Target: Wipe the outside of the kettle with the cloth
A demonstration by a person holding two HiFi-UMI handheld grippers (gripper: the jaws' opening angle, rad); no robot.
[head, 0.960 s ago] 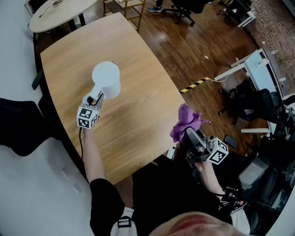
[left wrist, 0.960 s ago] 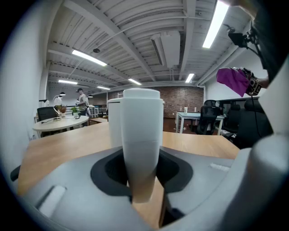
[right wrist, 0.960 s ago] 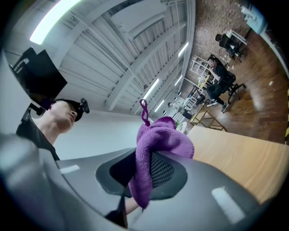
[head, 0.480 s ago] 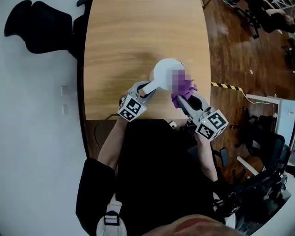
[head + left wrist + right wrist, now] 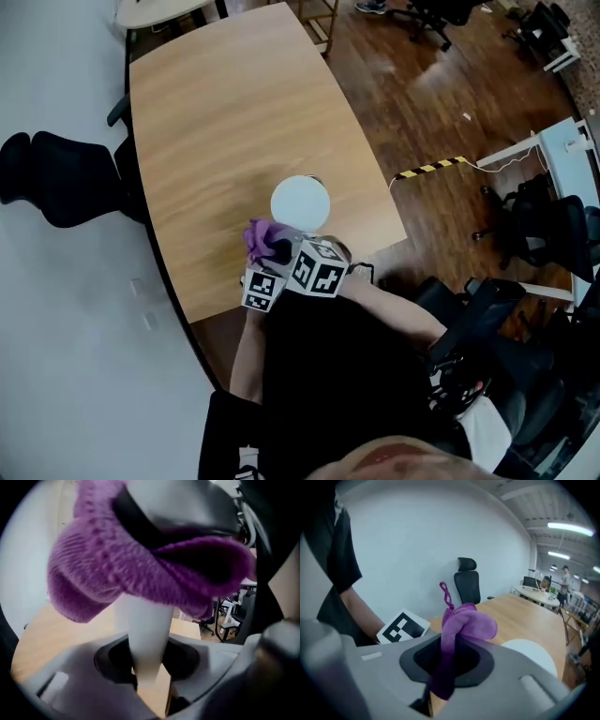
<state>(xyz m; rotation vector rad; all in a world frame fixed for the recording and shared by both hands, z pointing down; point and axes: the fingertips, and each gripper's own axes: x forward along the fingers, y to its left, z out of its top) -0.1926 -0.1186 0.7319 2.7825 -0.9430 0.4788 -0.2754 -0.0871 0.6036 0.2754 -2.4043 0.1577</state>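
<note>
The white kettle [image 5: 300, 202] stands upright on the wooden table [image 5: 234, 112], close to its near edge. My left gripper [image 5: 149, 667] is shut on the kettle's white handle [image 5: 146, 634], and its marker cube [image 5: 262, 292] shows below the kettle. My right gripper [image 5: 440, 677] is shut on the purple cloth [image 5: 461, 625]. It reaches across above the left gripper, so the cloth [image 5: 265, 240] bunches against the kettle's left side, over the handle. In the left gripper view the cloth [image 5: 140, 573] hangs just above the handle. The jaw tips are hidden in the head view.
A black chair [image 5: 56, 178] stands left of the table, and it also appears as the chair [image 5: 468, 585] beyond the cloth. Yellow-black tape [image 5: 427, 169] lies on the wood floor to the right. Office chairs [image 5: 553, 225] and a white desk [image 5: 562, 150] stand further right.
My right gripper carried the cloth from beyond the table's right edge across to the kettle's left side, above the left gripper. The kettle now sits nearer the front edge.
</note>
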